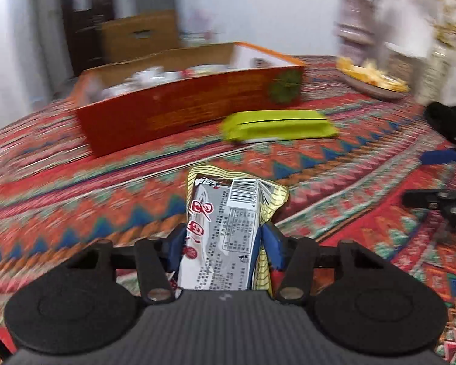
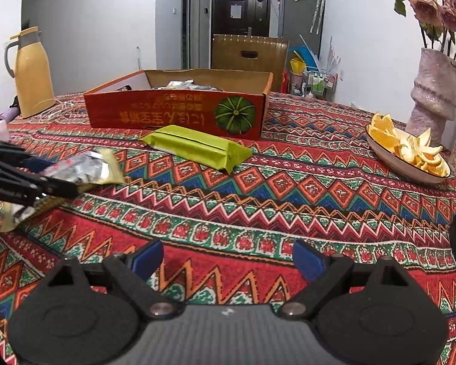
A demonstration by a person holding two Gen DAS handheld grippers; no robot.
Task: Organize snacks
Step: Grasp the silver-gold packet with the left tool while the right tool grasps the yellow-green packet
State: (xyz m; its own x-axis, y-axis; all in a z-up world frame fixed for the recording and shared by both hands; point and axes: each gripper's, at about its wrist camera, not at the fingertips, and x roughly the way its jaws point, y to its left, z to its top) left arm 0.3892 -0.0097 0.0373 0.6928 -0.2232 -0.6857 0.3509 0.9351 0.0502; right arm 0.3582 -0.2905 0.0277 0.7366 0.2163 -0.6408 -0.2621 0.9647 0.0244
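Note:
My left gripper (image 1: 225,240) is shut on a silver and yellow snack packet (image 1: 228,216) and holds it above the patterned tablecloth; it also shows at the left of the right wrist view (image 2: 76,172). An open orange cardboard box (image 2: 179,112) with several snacks inside stands at the back of the table, also in the left wrist view (image 1: 182,109). A lime green snack pack (image 2: 197,147) lies just in front of the box, also in the left wrist view (image 1: 276,124). My right gripper (image 2: 228,258) is open and empty, low over the cloth.
A bowl of orange peel (image 2: 407,152) and a pink vase with flowers (image 2: 434,91) stand at the right. A yellow thermos jug (image 2: 30,73) stands at the back left. The patterned tablecloth (image 2: 258,197) covers the table.

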